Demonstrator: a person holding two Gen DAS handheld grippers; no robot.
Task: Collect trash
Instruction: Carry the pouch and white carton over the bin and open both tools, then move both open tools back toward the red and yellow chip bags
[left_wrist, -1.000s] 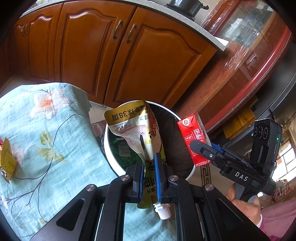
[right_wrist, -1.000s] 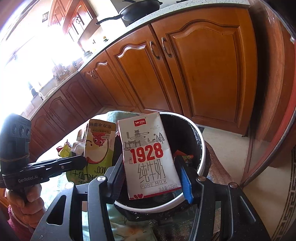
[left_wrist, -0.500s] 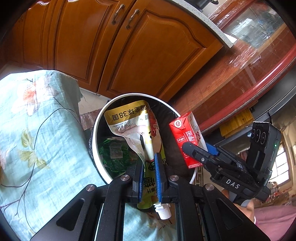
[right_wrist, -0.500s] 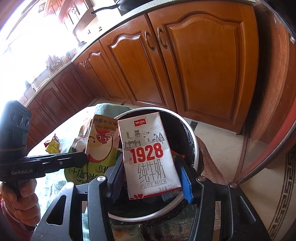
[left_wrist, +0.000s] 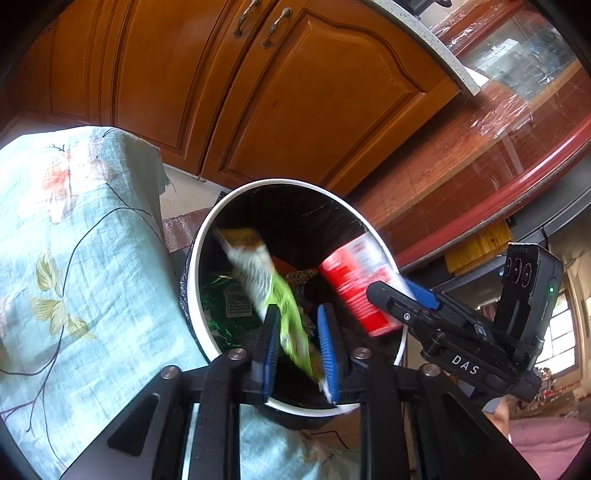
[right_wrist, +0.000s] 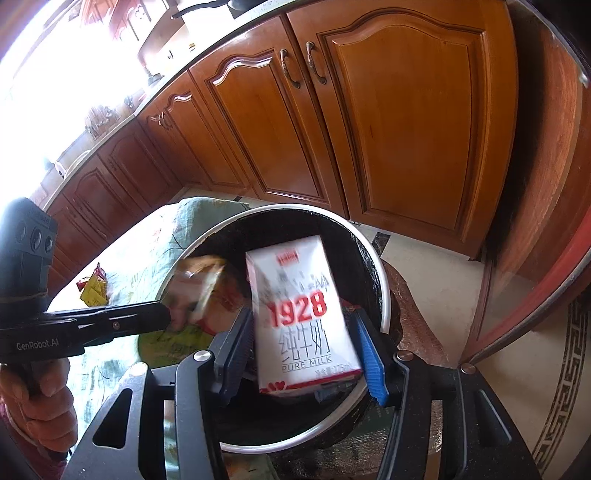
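- Hovering over the mouth of the trash bin (left_wrist: 195, 266), left tongs (left_wrist: 297, 312) released: jaws just been opening, blue pads apart, green-and-yellow juice pouch (left_wrist: 264, 273) slanting loose between them, blurred, probably dropping into the black liner.
- Clenched alongside, right tongs (right_wrist: 301, 319) grasping the milk carton (right_wrist: 295, 280) by its two flanks, printed face toward the camera, tilted and blurred; held above the opening rather than the rim, presumably so that a release lands it inside. Cannot tell whether slipping.
- Wrapped round the left tool's handle at the lower left of the right view, a hand (right_wrist: 40, 398), reaching the tool across the rim.
- Lying at the bottom of the bin, a green wrapper (left_wrist: 225, 306) and other scraps; part of the collecting looks done.
- Set just beside the bin, the worktop (left_wrist: 74, 258) under a floral cloth, close enough for short carries; yellow and red snack wrappers (right_wrist: 92, 291) left on it, judged next to fetch.
- Standing farthest, wooden cabinet doors (left_wrist: 295, 110), playing no part.
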